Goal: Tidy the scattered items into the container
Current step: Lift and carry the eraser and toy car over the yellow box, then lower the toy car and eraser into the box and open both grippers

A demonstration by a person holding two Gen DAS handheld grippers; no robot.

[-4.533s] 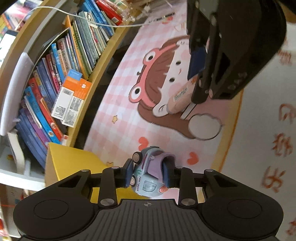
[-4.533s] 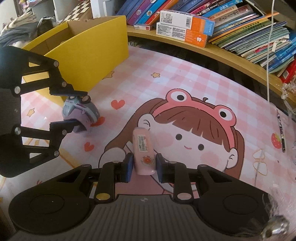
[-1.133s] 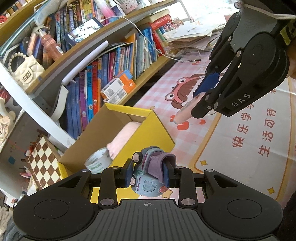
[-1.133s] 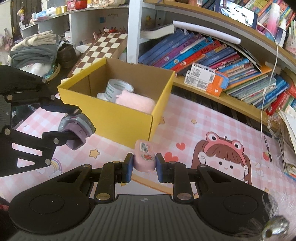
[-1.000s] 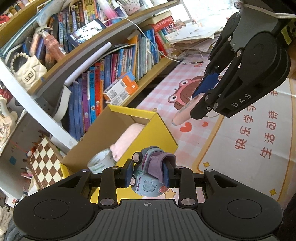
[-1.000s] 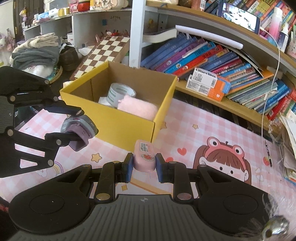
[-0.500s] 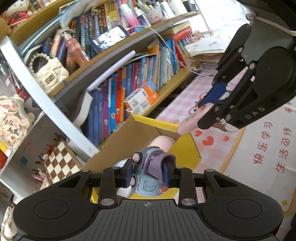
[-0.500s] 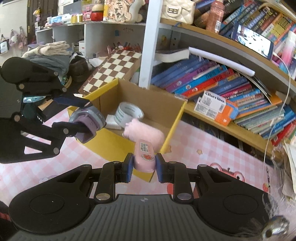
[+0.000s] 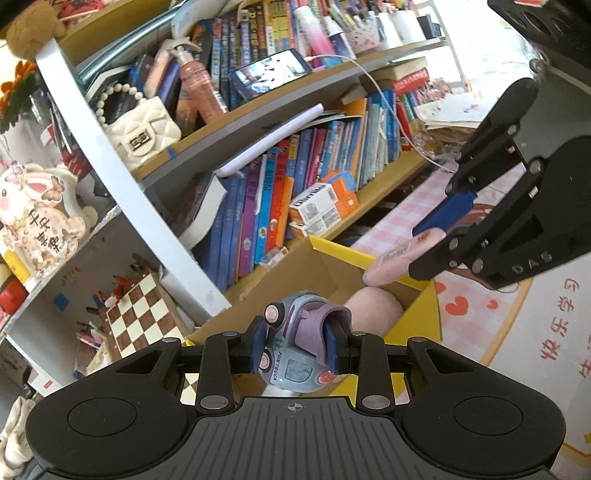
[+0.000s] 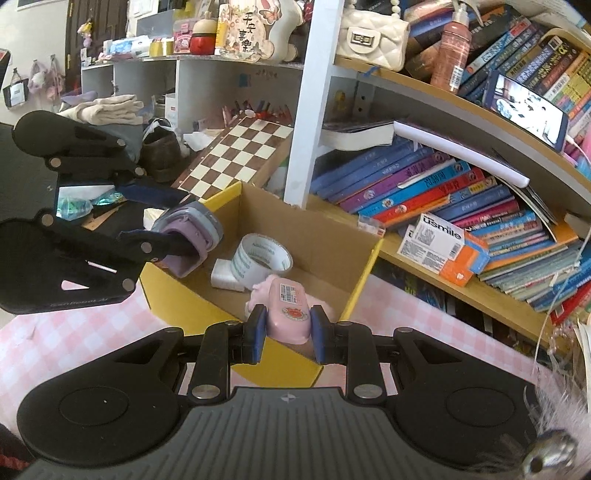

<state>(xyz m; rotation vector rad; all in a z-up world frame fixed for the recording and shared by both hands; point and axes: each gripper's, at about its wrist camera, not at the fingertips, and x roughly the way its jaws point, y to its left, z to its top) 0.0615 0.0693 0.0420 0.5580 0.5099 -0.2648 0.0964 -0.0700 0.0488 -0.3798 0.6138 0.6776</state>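
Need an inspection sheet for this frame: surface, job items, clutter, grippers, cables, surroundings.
Surface: pink checked mat under the box.
Job's things: yellow cardboard box open; tape roll, white block and pink plush inside.
Clutter: nothing seen loose on the visible mat.
Grippers: left gripper shut on toy truck; right gripper shut on pink tube; both over the box.
Cables: white cable running from the phone on the shelf.
Surroundings: crowded bookshelf, chessboard, white purse.
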